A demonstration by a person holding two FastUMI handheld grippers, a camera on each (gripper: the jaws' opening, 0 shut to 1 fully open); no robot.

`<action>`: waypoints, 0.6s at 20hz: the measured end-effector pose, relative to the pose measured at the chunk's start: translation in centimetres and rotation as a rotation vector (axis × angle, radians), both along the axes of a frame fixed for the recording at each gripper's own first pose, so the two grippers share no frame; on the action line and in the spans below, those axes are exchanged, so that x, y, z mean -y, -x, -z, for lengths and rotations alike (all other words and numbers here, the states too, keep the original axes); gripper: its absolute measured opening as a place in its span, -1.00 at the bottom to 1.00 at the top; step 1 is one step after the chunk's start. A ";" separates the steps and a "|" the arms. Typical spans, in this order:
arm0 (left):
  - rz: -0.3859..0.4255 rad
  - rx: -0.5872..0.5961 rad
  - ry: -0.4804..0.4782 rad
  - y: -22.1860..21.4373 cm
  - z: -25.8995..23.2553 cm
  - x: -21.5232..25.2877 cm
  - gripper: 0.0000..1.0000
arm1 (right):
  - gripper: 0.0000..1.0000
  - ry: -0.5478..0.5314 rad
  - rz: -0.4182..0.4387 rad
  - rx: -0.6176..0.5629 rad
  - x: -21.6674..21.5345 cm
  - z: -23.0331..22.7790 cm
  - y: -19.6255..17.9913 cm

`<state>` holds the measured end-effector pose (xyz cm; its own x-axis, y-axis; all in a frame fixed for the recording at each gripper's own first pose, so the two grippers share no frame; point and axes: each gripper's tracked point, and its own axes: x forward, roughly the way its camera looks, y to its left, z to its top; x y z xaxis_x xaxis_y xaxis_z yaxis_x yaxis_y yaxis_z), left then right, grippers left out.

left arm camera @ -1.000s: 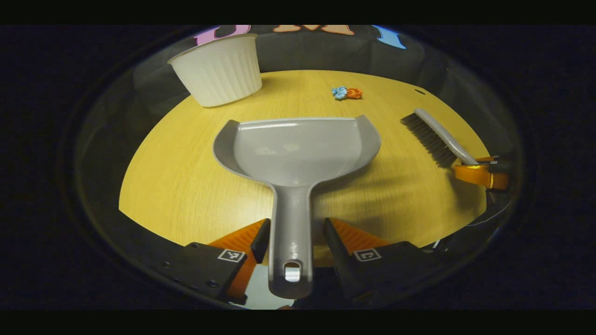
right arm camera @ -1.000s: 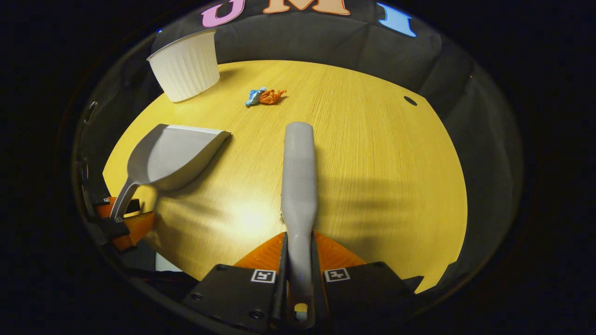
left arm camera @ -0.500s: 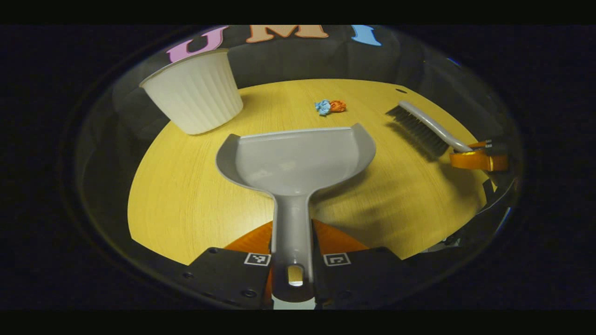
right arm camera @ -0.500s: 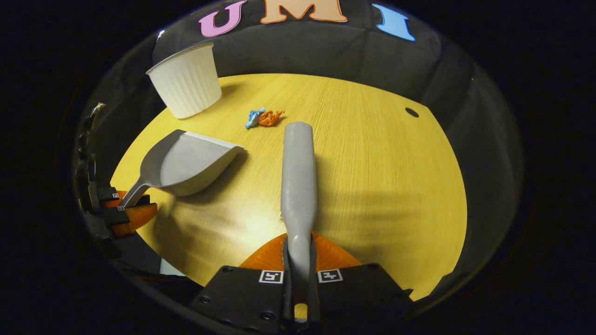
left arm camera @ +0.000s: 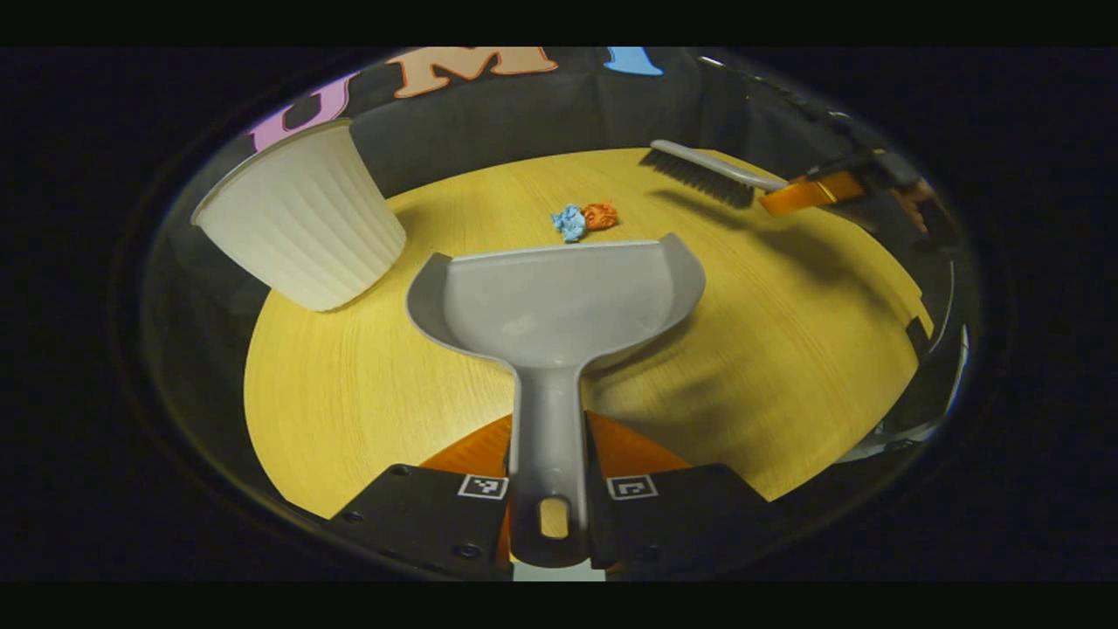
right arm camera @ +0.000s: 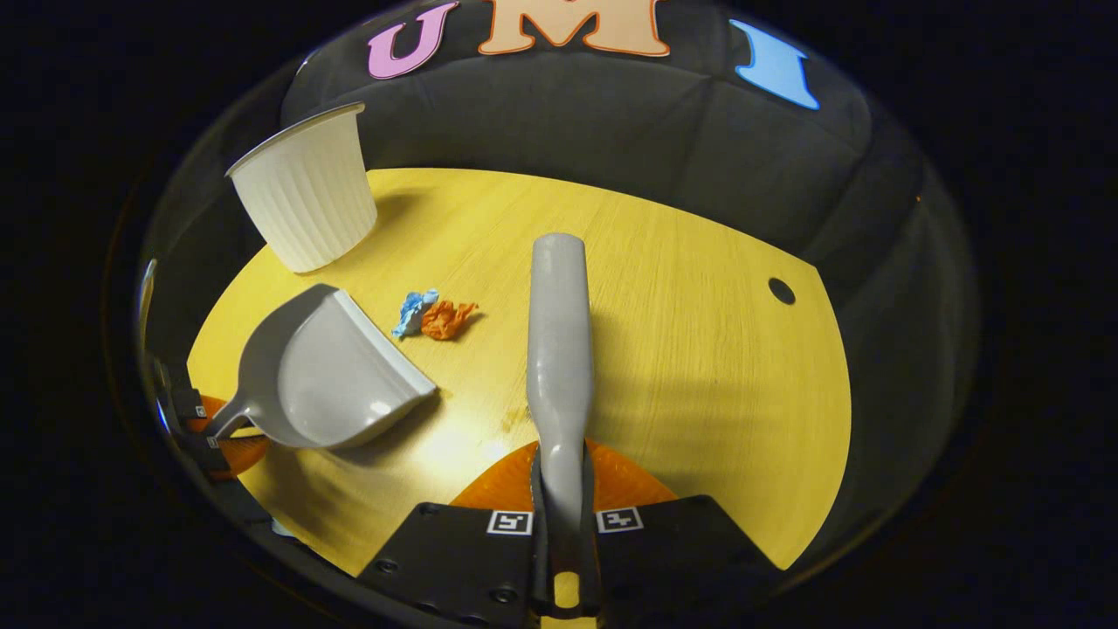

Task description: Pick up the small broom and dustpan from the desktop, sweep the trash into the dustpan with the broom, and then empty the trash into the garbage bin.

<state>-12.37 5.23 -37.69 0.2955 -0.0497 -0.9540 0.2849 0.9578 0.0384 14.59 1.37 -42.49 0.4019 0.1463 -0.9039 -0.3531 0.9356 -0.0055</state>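
I was at the sweeping step, with both tools already picked up. The yellow table [right arm camera: 699, 349] was the biggest thing, with the white bin [left arm camera: 301, 227] standing at its far left. My left gripper [left arm camera: 546, 489] was squeezed tight on the handle of the dustpan [left arm camera: 559, 297], and the pan's front edge sat just in front of the trash [left arm camera: 583, 218], one blue scrap and one orange scrap lying together. My right gripper [right arm camera: 563, 524] was squeezed tight on the handle of the broom [right arm camera: 559, 341], which was to the right of the scraps and near them. Next, I thought the broom had to go behind the scraps and push them into the pan. A second before, my left gripper was open around the handle, and the pan was farther from the scraps.
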 end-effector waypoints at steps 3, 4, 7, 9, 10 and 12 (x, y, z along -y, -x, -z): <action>0.004 -0.015 0.001 0.2 0.2 -0.1 -0.47 | -0.78 0.036 -0.089 -0.004 -1.7 1.6 -3.1; 0.005 -0.020 0.004 0.4 0.3 -0.1 -0.48 | -0.78 0.048 -0.120 -0.027 -2.2 2.3 -3.4; 0.017 -0.050 -0.005 0.9 0.3 -0.3 -0.47 | -0.78 0.076 -0.244 -0.081 -3.9 3.8 -3.4; 0.035 -0.053 0.000 0.9 0.6 -0.4 -0.47 | -0.78 0.111 -0.372 -0.119 -4.6 3.8 -2.7; 0.042 -0.058 0.003 1.0 0.5 -0.3 -0.44 | -0.77 0.131 -0.450 -0.125 -5.1 3.7 -2.5; 0.058 -0.064 0.003 1.1 0.4 0.0 -0.47 | -0.78 0.171 -0.579 -0.133 -5.8 3.1 -1.9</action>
<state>-13.49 5.27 -38.08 0.2304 -0.0682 -0.9707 0.3417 0.9397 0.0151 16.48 7.20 -45.60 0.1825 0.1558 -0.9708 -0.8113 0.5816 -0.0591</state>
